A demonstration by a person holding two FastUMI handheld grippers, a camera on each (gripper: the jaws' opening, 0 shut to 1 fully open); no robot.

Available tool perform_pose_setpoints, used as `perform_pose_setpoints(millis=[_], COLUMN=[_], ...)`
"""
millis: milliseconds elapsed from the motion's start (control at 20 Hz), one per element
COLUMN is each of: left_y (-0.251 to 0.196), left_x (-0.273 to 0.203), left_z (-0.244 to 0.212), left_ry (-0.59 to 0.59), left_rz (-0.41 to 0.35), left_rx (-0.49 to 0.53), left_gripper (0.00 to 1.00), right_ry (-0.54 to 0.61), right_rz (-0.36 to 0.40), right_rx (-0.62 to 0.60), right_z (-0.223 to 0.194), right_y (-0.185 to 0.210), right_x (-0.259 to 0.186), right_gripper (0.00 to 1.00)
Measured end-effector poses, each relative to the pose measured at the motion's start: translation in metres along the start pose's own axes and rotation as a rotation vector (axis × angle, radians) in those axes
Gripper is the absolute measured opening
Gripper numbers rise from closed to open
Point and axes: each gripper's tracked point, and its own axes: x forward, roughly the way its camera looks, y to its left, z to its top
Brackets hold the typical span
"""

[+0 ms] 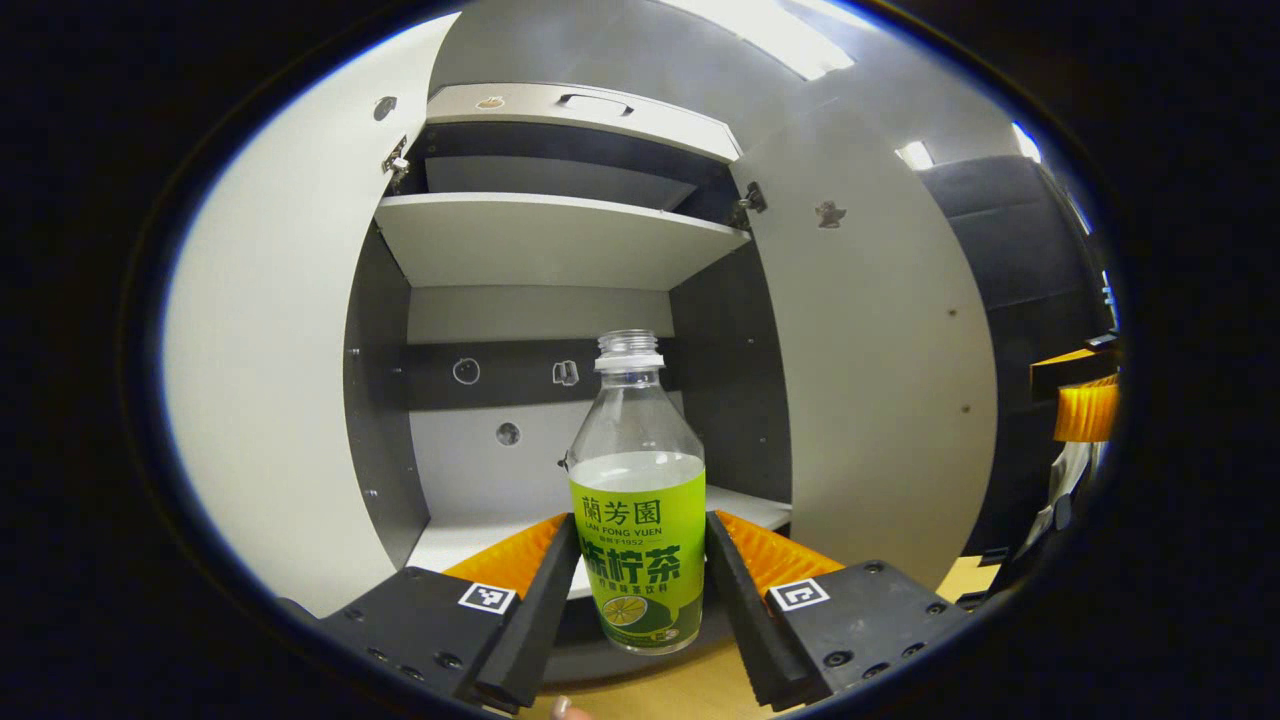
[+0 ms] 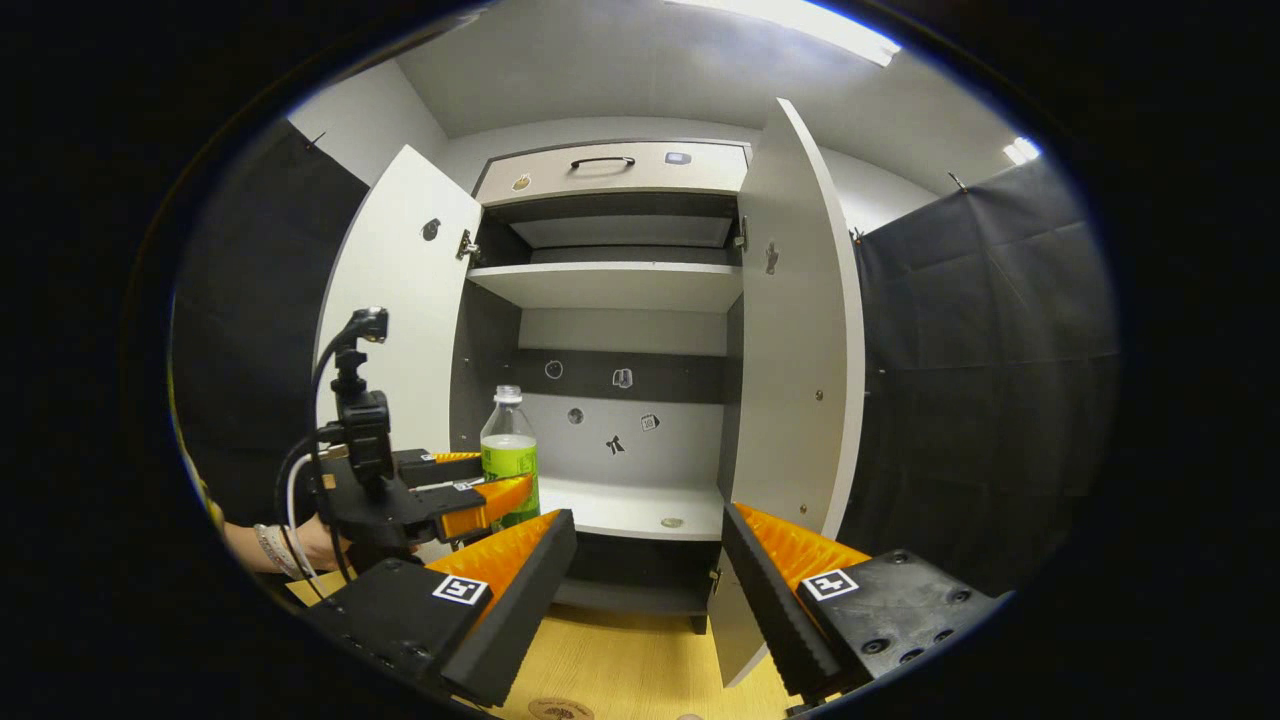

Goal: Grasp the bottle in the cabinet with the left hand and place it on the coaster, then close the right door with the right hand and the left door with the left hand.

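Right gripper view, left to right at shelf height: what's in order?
Left claw → bottle → small round thing on the shelf → right door → black cloth wall.

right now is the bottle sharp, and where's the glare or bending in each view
Left gripper view: bottle sharp between the left gripper fingers; ceiling light blown out, door edges bowed by fisheye. Right gripper view: bottle small but clear, glare at top, right gripper open.

— Black blocky bodies on left gripper (image 1: pixel 640 590) and right gripper (image 2: pixel 648 585), square coded markers (image 1: pixel 487 598) and round screws on top.
— Black cables (image 2: pixel 318 400), camera mast; beaded bracelet (image 2: pixel 270 548) at wrist.
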Motion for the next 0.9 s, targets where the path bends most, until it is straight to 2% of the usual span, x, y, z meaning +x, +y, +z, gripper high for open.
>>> perform_pose_setpoints(millis=[350,500,700,900], left_y=[-0.046,-0.068,-0.095,-0.128], left_x=[-0.057,-0.077,-0.098,-0.11], left_z=[-0.053,-0.079,-0.108,-0.144], left_ry=[0.026,0.032,0.033,0.066], left_rz=[-0.062,-0.04,0.031,0.098], left_rx=[-0.058,-0.077,-0.097,-0.097], left_gripper=[0.77,0.77,0.78,0.78], right_ry=[0.068,0.071,0.098,0.119], right_rz=[-0.044,0.001,0.114,0.174], right_rx=[-0.095,-0.136,-0.109,-0.122], right_z=[-0.029,-0.037,-0.056,-0.074], right_y=[-0.007,-0.006,-0.011,-0.031], right_x=[-0.023,-0.024,-0.031,-0.036], right_gripper=[0.98,0.98,0.98,0.98])
